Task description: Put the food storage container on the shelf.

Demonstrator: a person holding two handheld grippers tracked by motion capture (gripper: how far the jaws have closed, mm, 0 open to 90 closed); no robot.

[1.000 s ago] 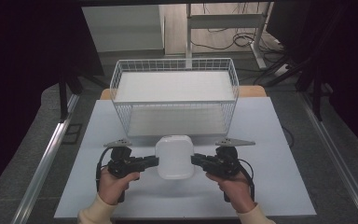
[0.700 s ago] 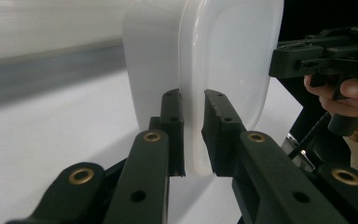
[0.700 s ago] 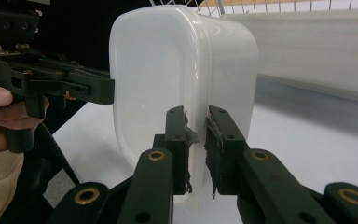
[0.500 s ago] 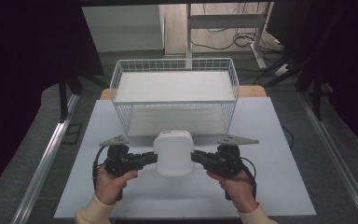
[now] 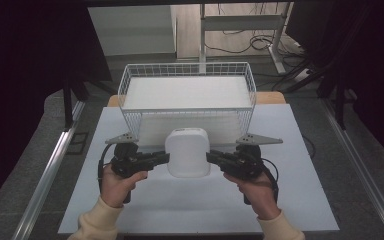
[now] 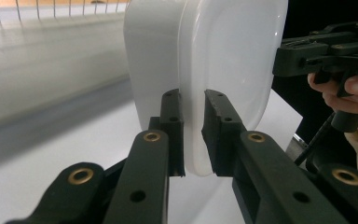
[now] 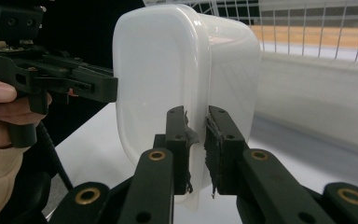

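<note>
A white, rounded plastic container (image 5: 187,152) is held above the near middle of the white table (image 5: 300,200), just in front of the white wire basket (image 5: 187,95). The left hand-held gripper (image 5: 164,158) is clamped on its left rim, the right hand-held gripper (image 5: 211,157) on its right rim.

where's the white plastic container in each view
High view: the white container sits centre, just in front of the wire basket, between the left gripper and the right gripper.
Left gripper view: it is at upper centre, its rim pinched between the jaws.
Right gripper view: it is at centre, its rim likewise between the jaws.
Shared landmark: the wire basket behind the container.
</note>
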